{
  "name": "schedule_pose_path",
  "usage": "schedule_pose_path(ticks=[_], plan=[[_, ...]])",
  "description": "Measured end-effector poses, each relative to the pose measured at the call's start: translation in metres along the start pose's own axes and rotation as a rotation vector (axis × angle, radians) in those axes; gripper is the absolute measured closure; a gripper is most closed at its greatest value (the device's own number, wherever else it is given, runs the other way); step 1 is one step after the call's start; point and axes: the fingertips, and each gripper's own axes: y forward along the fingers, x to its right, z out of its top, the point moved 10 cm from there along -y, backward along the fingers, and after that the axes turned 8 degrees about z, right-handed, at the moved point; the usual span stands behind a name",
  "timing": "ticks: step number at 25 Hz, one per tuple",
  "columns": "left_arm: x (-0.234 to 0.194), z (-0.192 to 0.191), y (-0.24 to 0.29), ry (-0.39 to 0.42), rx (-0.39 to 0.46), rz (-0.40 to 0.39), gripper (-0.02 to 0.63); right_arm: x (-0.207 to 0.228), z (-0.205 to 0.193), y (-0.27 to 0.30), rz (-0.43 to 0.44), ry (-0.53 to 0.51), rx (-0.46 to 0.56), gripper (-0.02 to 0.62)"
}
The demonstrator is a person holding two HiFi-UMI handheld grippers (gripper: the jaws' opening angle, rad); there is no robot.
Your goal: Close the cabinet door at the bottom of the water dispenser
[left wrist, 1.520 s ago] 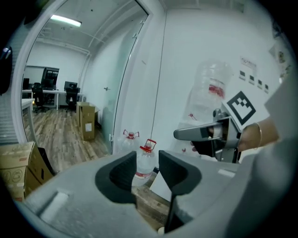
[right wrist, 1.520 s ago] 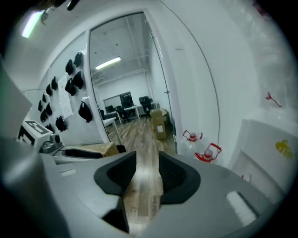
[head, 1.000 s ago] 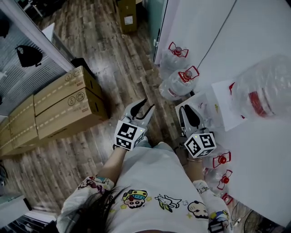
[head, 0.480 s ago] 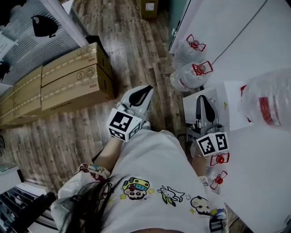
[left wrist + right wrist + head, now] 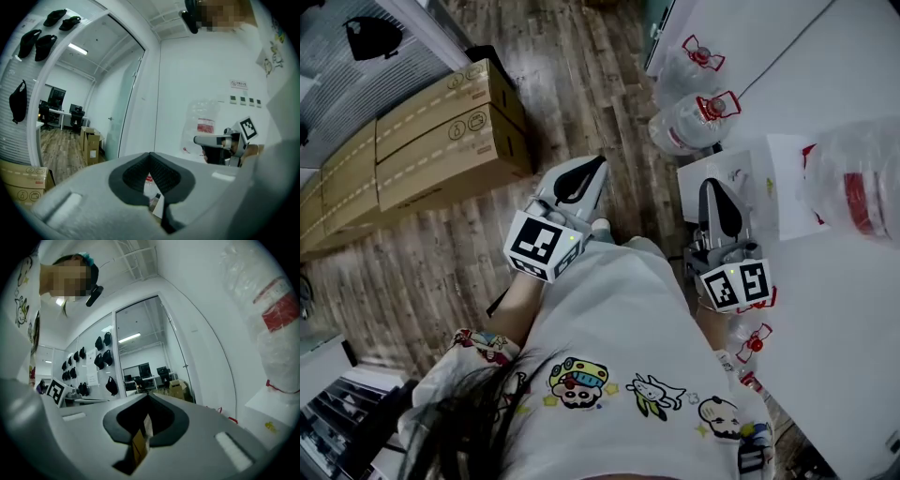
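The white water dispenser (image 5: 739,173) stands against the wall at right, with a big clear bottle with a red label (image 5: 855,187) on top. Its bottom cabinet door shows in no view. My left gripper (image 5: 598,161) is held over the wood floor, left of the dispenser; its jaws have just closed and are shut on nothing. My right gripper (image 5: 709,184) hovers over the dispenser's front top, shut and empty. In the left gripper view the shut jaws (image 5: 150,153) point toward the wall, with the bottle (image 5: 204,123) beyond. In the right gripper view the shut jaws (image 5: 149,397) face a glass doorway.
Two spare water bottles (image 5: 696,120) with red handles lie on the floor by the wall past the dispenser. Stacked cardboard boxes (image 5: 441,141) line the left side. More red-capped bottles (image 5: 752,339) sit near my right elbow. Wood floor (image 5: 581,84) stretches ahead.
Both grippers have risen and drawn nearer the camera. The left jaws went from wide open to shut; the right jaws also closed fully.
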Motion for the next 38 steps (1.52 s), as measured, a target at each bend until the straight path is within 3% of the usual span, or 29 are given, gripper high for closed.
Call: schedule_pose_path(ticks=[9, 24, 38], plan=[[0.003, 0.003, -0.001, 0.045, -0.024, -0.003, 0.606, -0.001, 0.0, -0.001, -0.039, -0.067, -0.045, 0.588], [0.002, -0.004, -0.004, 0.048, -0.034, 0.006, 0.606, 0.005, -0.013, -0.005, -0.09, 0.022, -0.075, 0.588], [-0.006, -0.004, -0.005, 0.042, -0.037, -0.004, 0.606, -0.002, -0.015, 0.002, -0.086, -0.011, -0.105, 0.588]])
